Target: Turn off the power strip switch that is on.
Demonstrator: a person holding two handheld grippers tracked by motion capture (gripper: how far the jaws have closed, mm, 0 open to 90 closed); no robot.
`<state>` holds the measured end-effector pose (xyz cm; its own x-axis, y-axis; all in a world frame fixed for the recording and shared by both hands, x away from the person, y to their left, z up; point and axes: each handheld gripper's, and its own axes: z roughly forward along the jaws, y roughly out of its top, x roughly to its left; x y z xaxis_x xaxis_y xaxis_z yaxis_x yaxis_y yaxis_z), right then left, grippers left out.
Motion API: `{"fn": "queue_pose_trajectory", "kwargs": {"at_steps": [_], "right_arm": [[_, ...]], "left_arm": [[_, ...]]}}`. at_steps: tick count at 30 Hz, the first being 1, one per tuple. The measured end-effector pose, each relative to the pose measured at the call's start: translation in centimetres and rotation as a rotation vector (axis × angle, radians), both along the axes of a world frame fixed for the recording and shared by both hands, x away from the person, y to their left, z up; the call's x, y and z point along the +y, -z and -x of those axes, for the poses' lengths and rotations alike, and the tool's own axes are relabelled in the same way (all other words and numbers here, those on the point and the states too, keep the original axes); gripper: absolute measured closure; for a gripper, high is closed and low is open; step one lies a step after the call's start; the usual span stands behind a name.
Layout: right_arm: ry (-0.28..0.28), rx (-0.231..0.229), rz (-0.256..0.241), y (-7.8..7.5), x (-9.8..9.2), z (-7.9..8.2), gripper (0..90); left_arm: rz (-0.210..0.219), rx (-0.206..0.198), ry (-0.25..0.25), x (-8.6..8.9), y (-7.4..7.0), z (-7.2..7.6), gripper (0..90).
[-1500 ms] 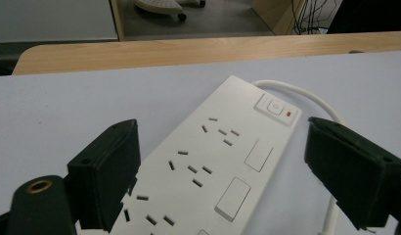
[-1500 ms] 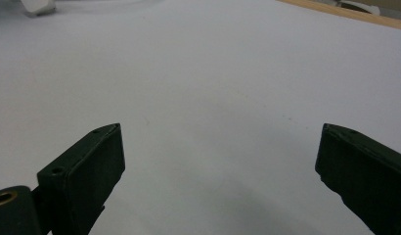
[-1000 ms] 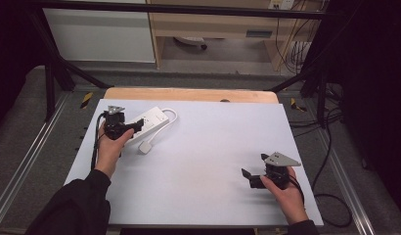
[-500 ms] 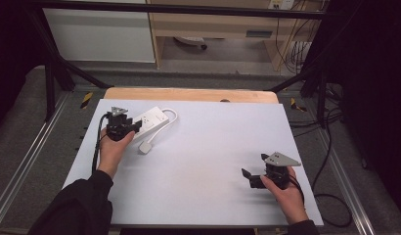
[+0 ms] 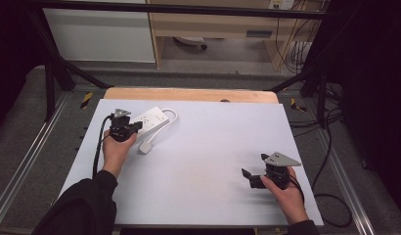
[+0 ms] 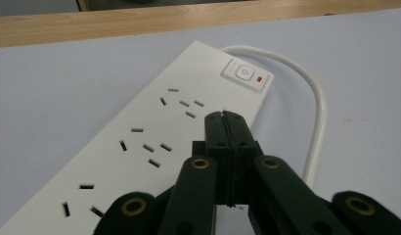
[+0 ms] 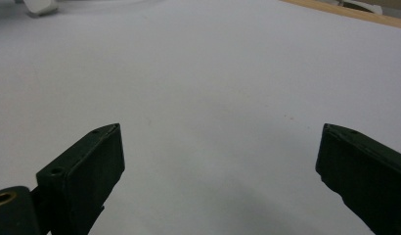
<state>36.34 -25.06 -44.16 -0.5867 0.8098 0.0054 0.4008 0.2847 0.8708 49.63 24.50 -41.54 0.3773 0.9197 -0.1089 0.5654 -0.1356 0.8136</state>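
My left tongs (image 6: 227,116) are pressed together over the white power strip (image 6: 154,132) at the tabletop's (image 5: 203,161) ten o'clock — aimed at its switch (image 6: 245,74), not yet touched, I judge. My right tongs (image 5: 252,176) rest spread at four o'clock.

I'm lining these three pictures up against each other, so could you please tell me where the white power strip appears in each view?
High view: power strip upper left on the table, at the left gripper.
Left gripper view: power strip runs diagonally under the shut jaws.
Right gripper view: not identifiable.
Shared landmark: the table's wooden edge.
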Motion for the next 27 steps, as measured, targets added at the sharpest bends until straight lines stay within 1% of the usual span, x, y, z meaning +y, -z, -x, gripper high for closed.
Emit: {"fn": "queue_pose_trajectory", "kwargs": {"at_steps": [2, 6, 8, 10, 15, 20, 27], "right_arm": [[-0.001, 0.000, 0.001, 0.0, 0.0, 0.0, 4.5], [-0.004, 0.003, 0.002, 0.0, 0.1, 0.0, 4.5], [-0.005, 0.003, 0.002, 0.0, 0.1, 0.0, 4.5], [-0.007, 0.002, 0.003, 0.0, 0.1, 0.0, 4.5], [-0.006, 0.000, 0.002, 0.0, 0.1, 0.0, 4.5], [-0.005, 0.004, 0.000, 0.0, 0.0, 0.0, 4.5], [-0.005, 0.004, -0.002, 0.0, 0.0, 0.0, 4.5]], "left_arm": [[0.004, 0.008, 0.003, 0.0, 0.0, 0.0, 90.0], [-0.002, 0.022, 0.001, 0.1, 0.1, 0.0, 90.0], [-0.006, 0.021, -0.003, 0.1, 0.1, 0.0, 90.0], [0.001, 0.022, -0.009, 0.2, 0.2, -0.1, 90.0], [-0.008, 0.029, -0.014, 0.2, 0.3, -0.1, 90.0], [0.002, 0.044, -0.025, 0.6, 0.9, -0.1, 90.0], [0.008, 0.056, -0.035, 0.9, 1.4, 0.0, 90.0]]}}
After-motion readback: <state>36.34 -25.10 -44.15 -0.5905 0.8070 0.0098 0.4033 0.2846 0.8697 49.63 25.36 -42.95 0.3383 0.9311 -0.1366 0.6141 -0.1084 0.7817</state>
